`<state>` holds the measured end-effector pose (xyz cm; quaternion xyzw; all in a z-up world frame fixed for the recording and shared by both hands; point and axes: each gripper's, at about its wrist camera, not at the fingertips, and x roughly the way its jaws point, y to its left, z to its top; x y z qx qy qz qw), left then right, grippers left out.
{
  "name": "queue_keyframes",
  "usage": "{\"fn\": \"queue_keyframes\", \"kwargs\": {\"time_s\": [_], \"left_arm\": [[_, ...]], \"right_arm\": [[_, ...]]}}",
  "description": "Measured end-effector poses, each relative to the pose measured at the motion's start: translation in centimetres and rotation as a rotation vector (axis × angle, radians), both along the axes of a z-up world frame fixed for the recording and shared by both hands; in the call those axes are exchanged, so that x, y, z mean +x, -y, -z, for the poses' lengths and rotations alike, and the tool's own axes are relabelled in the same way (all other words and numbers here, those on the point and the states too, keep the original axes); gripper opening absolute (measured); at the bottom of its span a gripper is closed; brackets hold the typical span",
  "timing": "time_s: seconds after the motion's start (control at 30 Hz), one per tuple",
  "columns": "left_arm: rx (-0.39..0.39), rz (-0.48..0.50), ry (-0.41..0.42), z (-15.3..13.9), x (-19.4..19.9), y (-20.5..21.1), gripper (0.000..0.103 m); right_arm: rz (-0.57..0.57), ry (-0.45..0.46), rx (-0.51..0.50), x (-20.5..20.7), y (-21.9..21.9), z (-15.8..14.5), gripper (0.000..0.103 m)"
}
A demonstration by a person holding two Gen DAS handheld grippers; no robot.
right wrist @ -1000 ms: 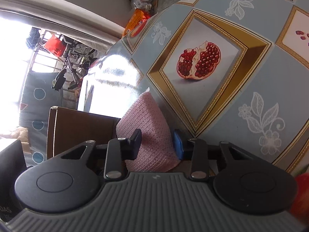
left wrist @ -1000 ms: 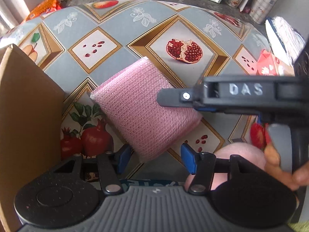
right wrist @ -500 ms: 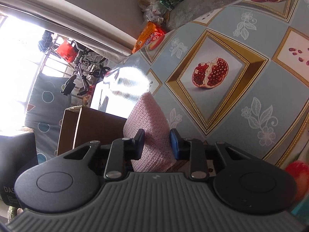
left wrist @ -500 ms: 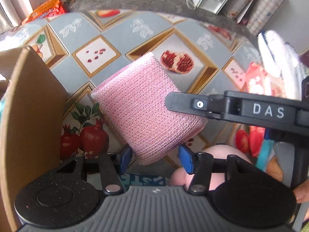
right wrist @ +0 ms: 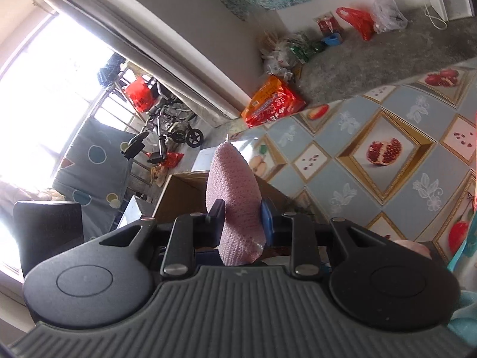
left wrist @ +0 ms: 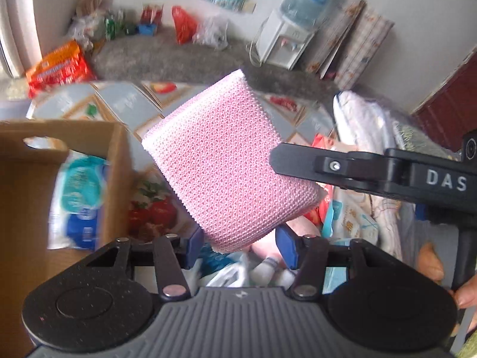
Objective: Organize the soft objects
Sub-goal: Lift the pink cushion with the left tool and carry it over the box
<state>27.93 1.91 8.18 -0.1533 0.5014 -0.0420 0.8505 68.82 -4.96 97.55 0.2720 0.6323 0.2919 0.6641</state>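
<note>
A pink knitted foam pad (left wrist: 226,173) hangs in the air above the table, held from two sides. Its lower corner sits between the blue pads of my left gripper (left wrist: 240,244), which press on it. My right gripper (right wrist: 243,214) pinches the pad's (right wrist: 235,203) edge, and its jaws are closing on the soft material. In the left wrist view one black finger (left wrist: 298,164) of the right gripper lies against the pad's right side. An open cardboard box (left wrist: 116,179) stands to the left, below the pad, with blue and white packets (left wrist: 77,197) inside.
The table (right wrist: 387,197) carries a pomegranate-print oilcloth. A pale pink soft thing (left wrist: 301,232), bags and small packs lie below my left gripper. A person's hand (left wrist: 429,259) grips the right tool. Folded bedding (left wrist: 366,125) lies at the right, and floor clutter lies beyond the table.
Both grippers have risen with the pink pad, which is now off the table. The views tilted up to show the room's far wall. The right jaws have narrowed on the pad.
</note>
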Motion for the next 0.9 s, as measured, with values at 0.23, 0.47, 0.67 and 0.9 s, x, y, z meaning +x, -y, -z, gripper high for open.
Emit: {"fn": "queue_keyframes", "kwargs": {"time_s": [0.23,0.47,0.67,0.9], "left_arm": [[0.036,-0.066,0.059,-3.3,-6.2,-6.9,0.053],[0.053,-0.199,-0.027,0.5,-8.1,-15.8,0.053],[0.137,-0.228,-0.115,5.8,-5.4,-19.8,0.053],[0.102,-0.271,-0.235,11.4,-2.2,-22.4,0.053]], "right_arm": [[-0.063,-0.01,0.108,-1.7,-8.6,-3.0,0.025],[-0.13,-0.119,0.114,-4.0,-19.2,1.9,0.024],[-0.153,-0.154,0.028,-4.9,-24.3,7.9,0.026],[-0.212,-0.146,-0.078,-5.7,-25.1,10.5,0.027]]}}
